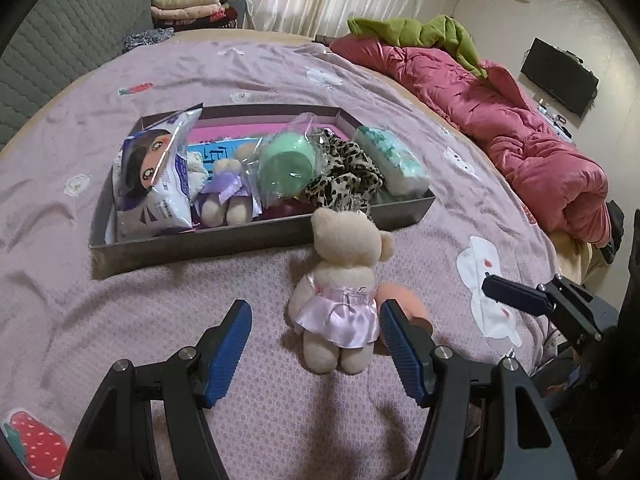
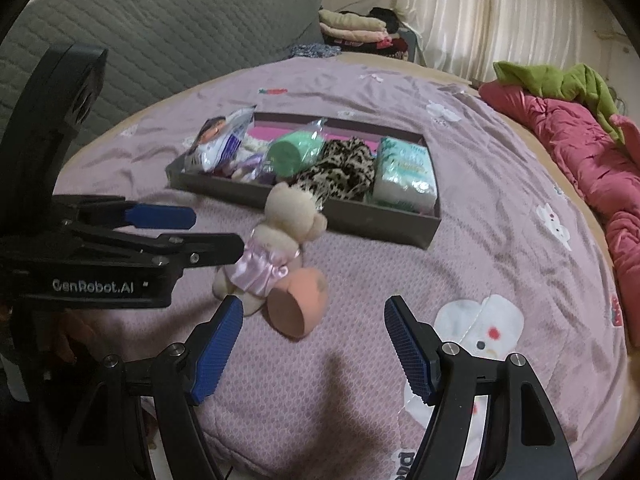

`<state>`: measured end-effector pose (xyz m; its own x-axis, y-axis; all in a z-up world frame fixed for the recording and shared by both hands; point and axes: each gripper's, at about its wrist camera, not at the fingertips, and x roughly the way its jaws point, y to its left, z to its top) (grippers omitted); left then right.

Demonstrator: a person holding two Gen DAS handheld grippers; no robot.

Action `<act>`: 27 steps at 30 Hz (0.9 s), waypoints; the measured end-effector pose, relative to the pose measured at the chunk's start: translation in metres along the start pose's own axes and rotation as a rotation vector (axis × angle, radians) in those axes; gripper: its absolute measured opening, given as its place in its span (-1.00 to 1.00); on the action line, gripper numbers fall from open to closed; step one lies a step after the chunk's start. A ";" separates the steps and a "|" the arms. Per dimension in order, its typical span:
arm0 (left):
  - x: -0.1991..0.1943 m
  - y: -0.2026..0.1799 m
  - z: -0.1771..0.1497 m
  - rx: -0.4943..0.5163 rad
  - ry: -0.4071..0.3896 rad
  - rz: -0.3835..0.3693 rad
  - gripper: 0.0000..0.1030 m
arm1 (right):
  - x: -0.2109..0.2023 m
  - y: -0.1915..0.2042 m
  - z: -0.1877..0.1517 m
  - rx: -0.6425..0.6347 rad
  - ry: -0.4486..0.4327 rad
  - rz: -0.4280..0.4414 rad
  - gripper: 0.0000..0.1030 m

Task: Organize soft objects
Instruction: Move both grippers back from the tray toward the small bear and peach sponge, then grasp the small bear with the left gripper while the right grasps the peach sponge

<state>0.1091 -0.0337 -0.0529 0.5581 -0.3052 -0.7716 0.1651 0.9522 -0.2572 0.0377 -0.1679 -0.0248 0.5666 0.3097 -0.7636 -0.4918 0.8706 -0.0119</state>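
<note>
A beige teddy bear in a pink dress (image 1: 340, 292) lies face down on the bed, its head toward the grey box (image 1: 224, 246). An orange makeup sponge (image 1: 408, 306) lies against its right side. My left gripper (image 1: 316, 344) is open, its fingers either side of the bear's legs, not touching. My right gripper (image 2: 314, 344) is open and empty, just in front of the sponge (image 2: 298, 302) and bear (image 2: 280, 240). The box (image 2: 352, 224) holds a doll bag, a small bear, a green roll, a leopard cloth and a tissue pack.
The pink bedspread (image 1: 120, 320) covers the bed. A red quilt (image 1: 520, 132) with a green cloth lies along the right side. A grey headboard (image 2: 160, 40) and folded clothes (image 2: 356, 28) stand at the back. The left gripper's body (image 2: 100, 252) fills the right view's left side.
</note>
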 end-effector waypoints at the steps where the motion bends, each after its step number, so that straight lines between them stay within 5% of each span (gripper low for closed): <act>1: 0.001 0.000 0.000 0.001 0.000 -0.006 0.28 | 0.001 0.000 -0.001 -0.002 0.004 -0.001 0.45; 27: 0.050 0.003 0.010 -0.031 0.084 -0.043 0.28 | 0.065 -0.006 -0.002 0.017 0.070 0.008 0.45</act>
<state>0.1456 -0.0454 -0.0865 0.4806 -0.3472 -0.8053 0.1612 0.9376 -0.3080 0.0761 -0.1539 -0.0762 0.5148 0.2892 -0.8071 -0.4841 0.8750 0.0048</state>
